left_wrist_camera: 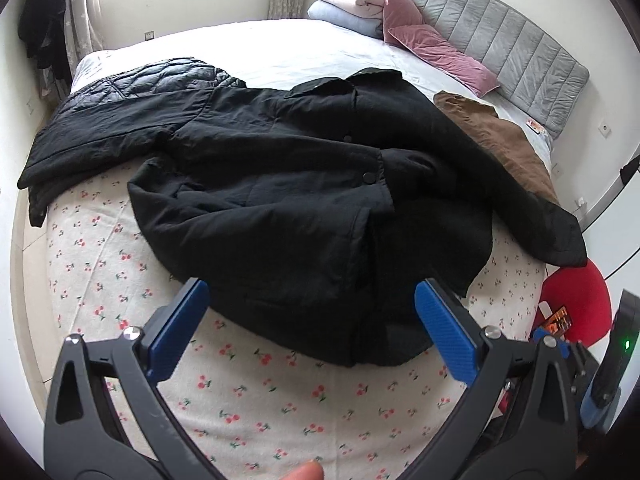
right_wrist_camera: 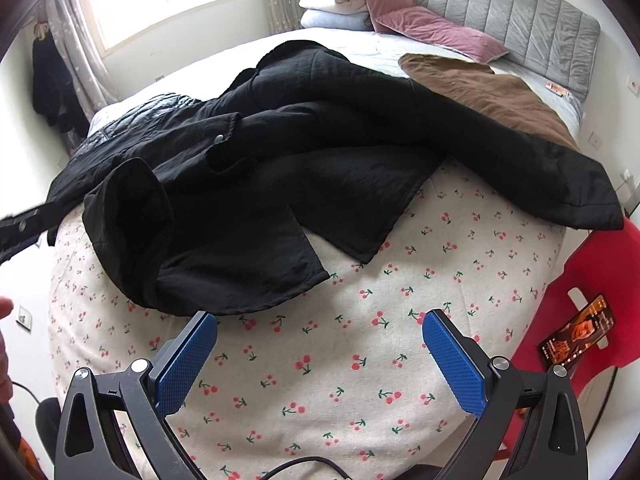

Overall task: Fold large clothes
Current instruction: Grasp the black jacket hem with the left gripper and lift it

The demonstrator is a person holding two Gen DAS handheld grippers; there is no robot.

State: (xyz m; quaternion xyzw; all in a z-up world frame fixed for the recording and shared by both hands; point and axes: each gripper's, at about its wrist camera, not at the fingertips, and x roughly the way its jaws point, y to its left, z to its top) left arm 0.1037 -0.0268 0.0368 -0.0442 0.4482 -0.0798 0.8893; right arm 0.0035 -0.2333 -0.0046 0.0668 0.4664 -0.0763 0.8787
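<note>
A large black padded coat (left_wrist_camera: 288, 184) lies spread on the cherry-print bedsheet (left_wrist_camera: 248, 392), collar toward the headboard, one sleeve reaching left and one right. It also shows in the right wrist view (right_wrist_camera: 256, 184), rumpled, with the hem nearest me. My left gripper (left_wrist_camera: 312, 312) is open and empty, its blue pads just above the coat's near hem. My right gripper (right_wrist_camera: 320, 340) is open and empty over the bare sheet (right_wrist_camera: 360, 360), a little short of the hem.
A shiny black quilted jacket (left_wrist_camera: 160, 76) lies under the coat's left side. A brown garment (left_wrist_camera: 500, 140) lies at the right. Pink pillows (left_wrist_camera: 436, 48) and folded blankets (left_wrist_camera: 344, 8) sit by the grey headboard (left_wrist_camera: 520, 48). A red chair (right_wrist_camera: 580, 300) holding a phone stands right of the bed.
</note>
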